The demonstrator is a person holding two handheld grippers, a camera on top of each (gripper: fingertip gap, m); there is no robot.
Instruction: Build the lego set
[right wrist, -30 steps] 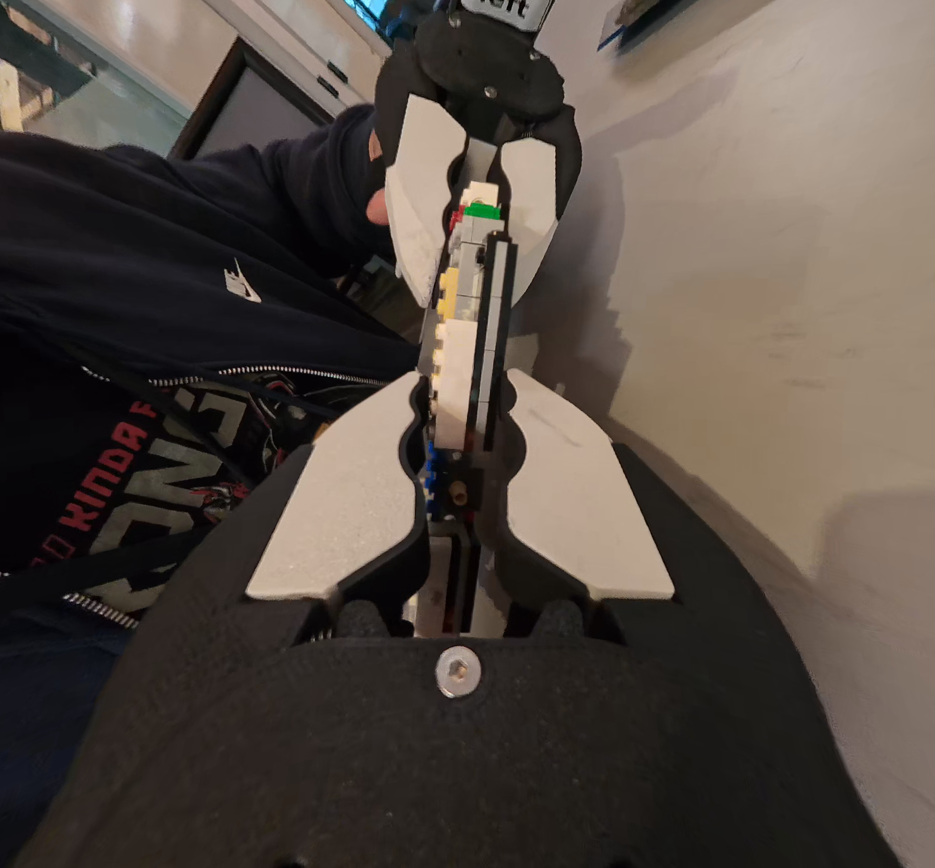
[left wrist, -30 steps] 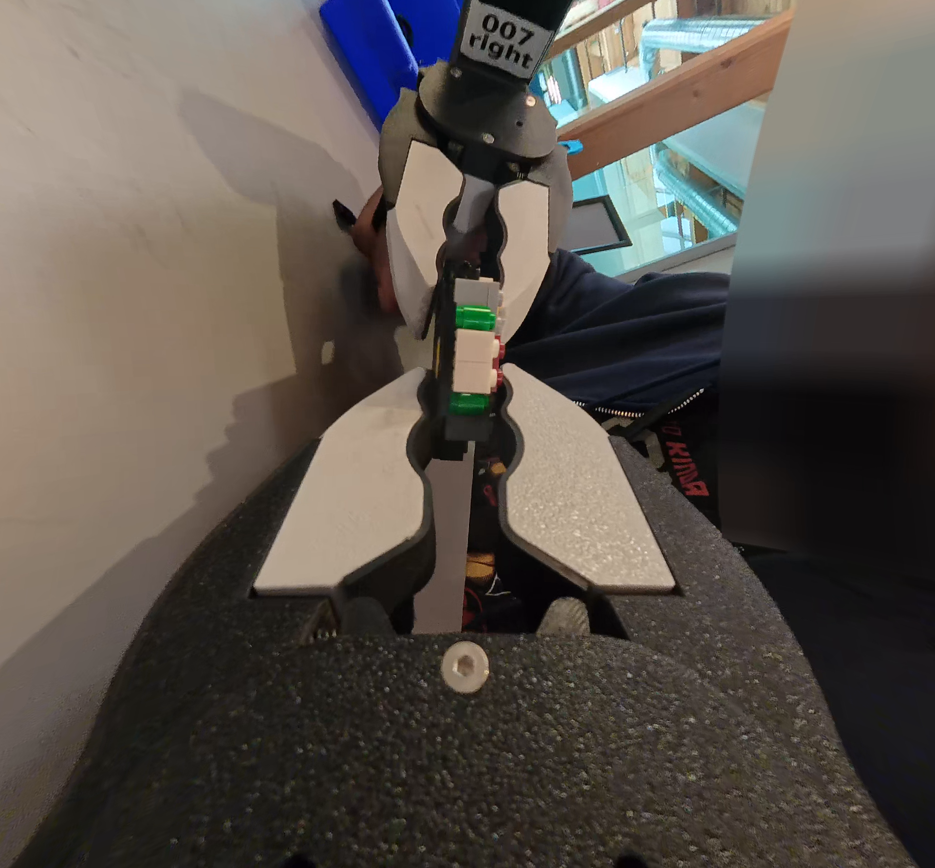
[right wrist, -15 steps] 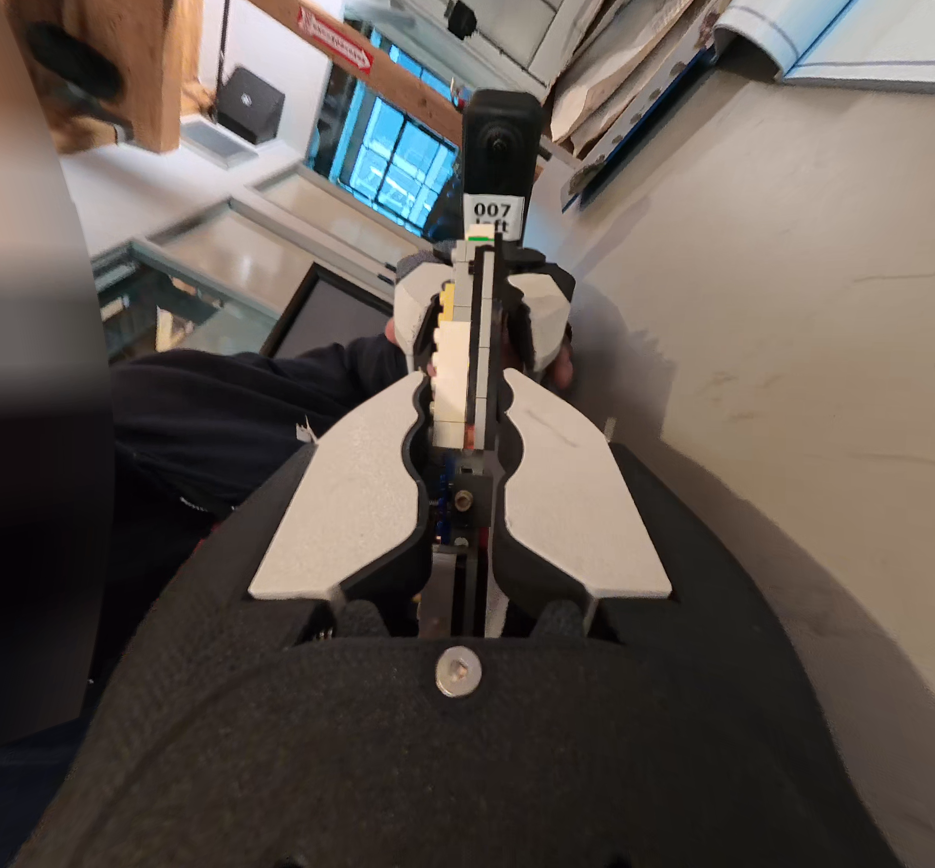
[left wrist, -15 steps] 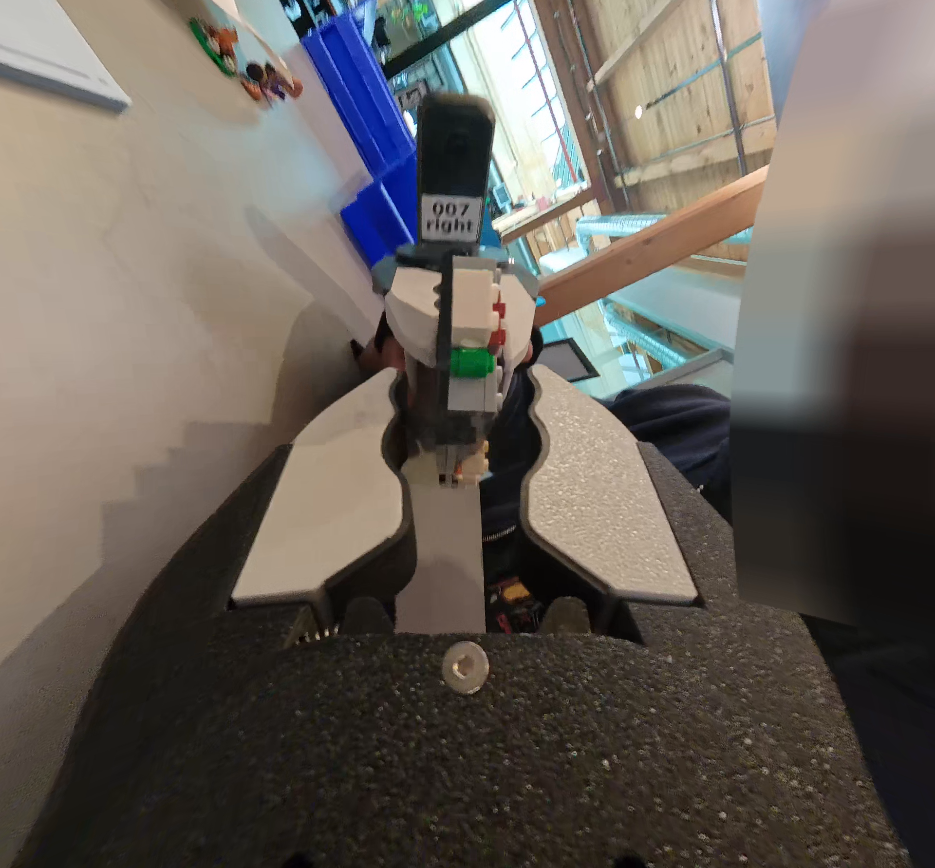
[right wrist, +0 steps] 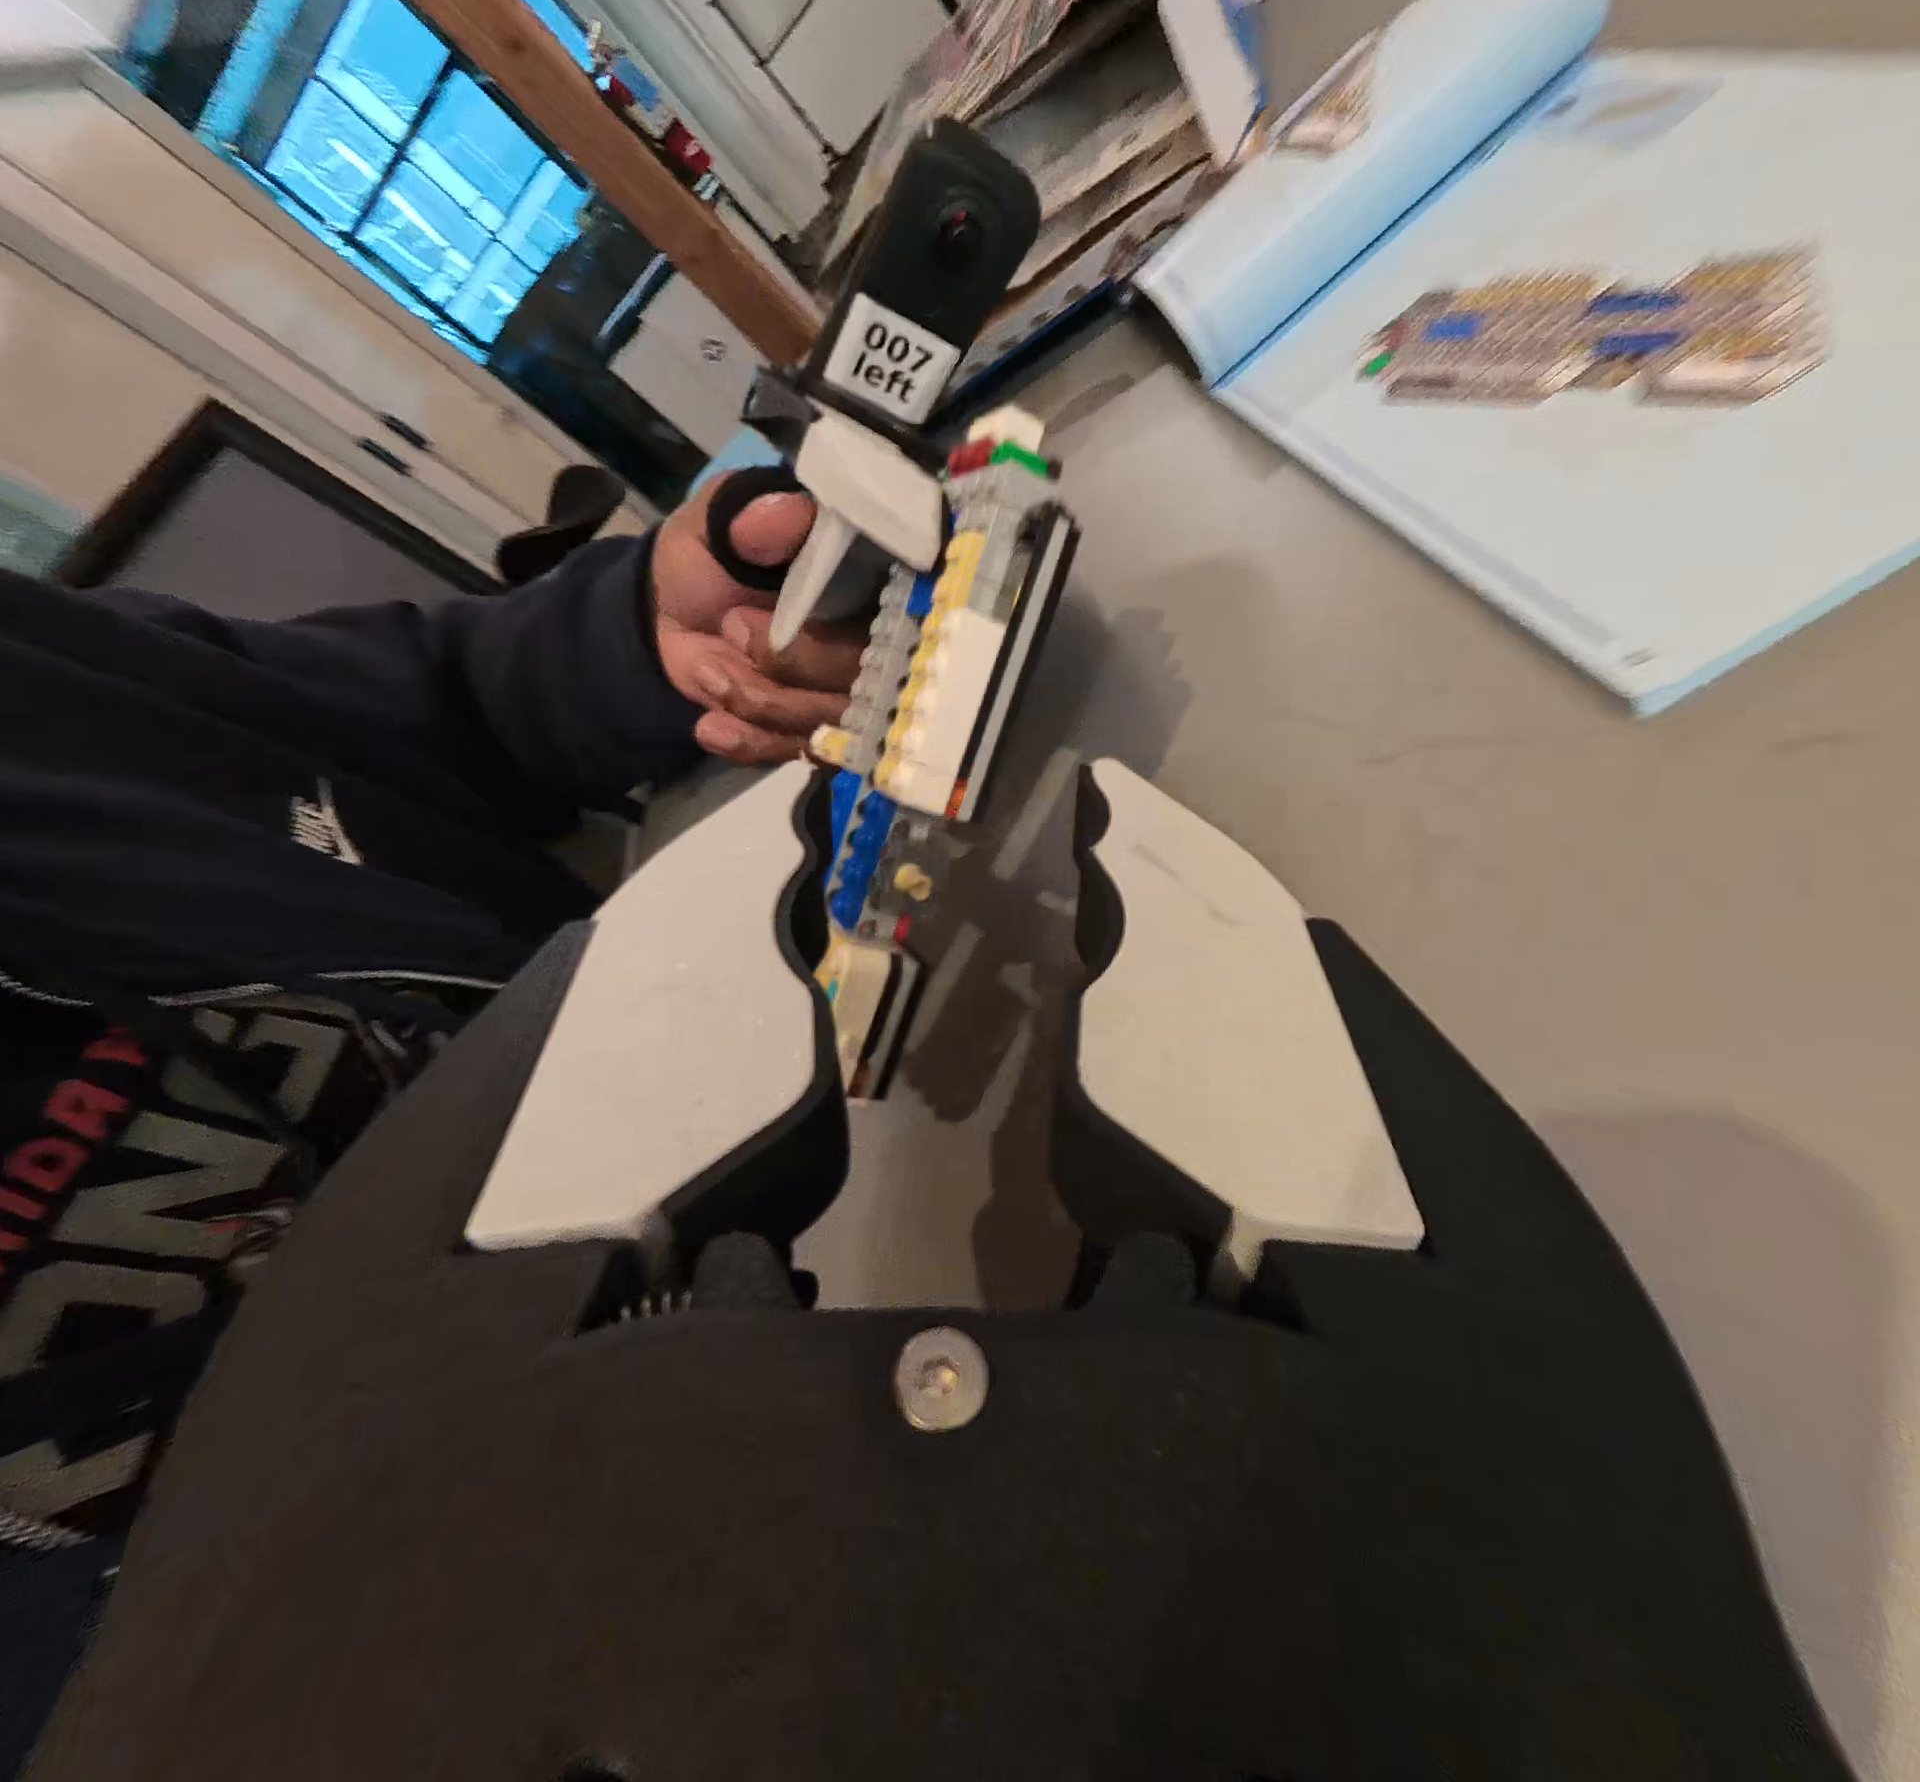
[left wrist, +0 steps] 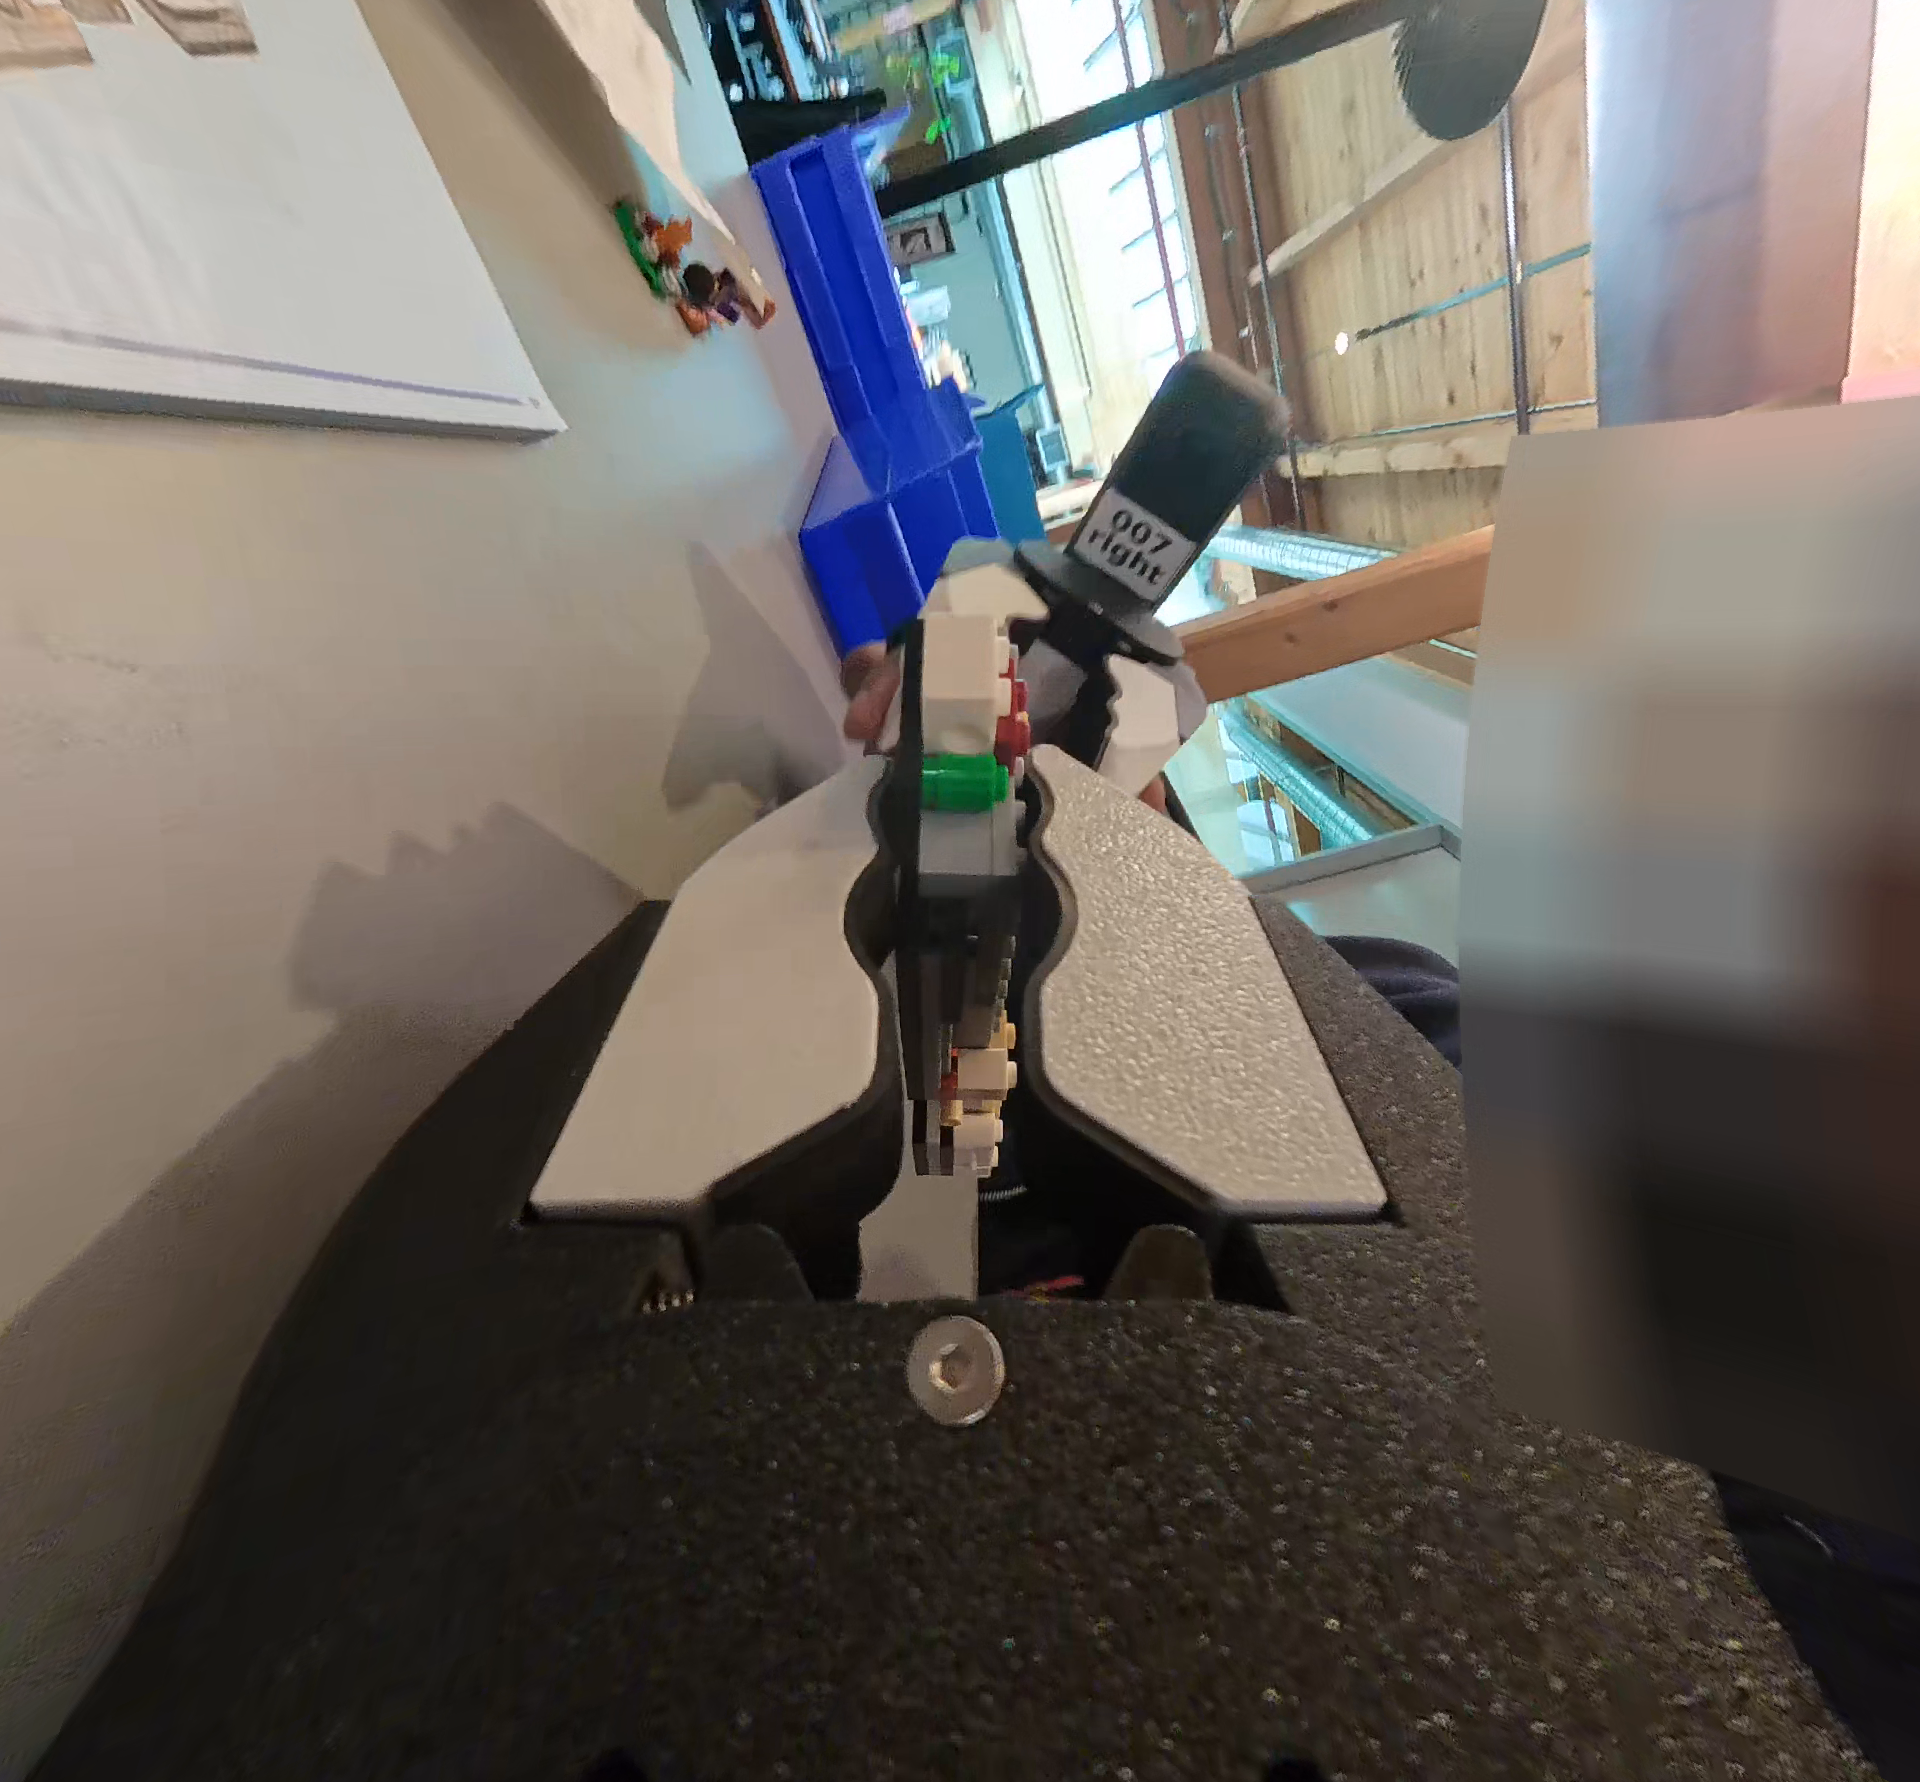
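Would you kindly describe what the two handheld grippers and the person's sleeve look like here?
Each gripper, the left gripper and the right gripper, has a rough black foam-like body, one silver hex screw at its centre, and two pale grey, wavy-edged fingers with black inner edges. A black camera stalk with a white label tops each. The sleeve is dark navy. No cables show.

Brick model [right wrist: 956,652] in white, yellow, blue, grey, black with green and red bits, white-fingered black grippers, left [left wrist: 961,797], right [right wrist: 945,797], blue bins [left wrist: 883,444], pale blue booklet [right wrist: 1558,444], grey table [right wrist: 1455,849], navy sleeve [right wrist: 364,693]
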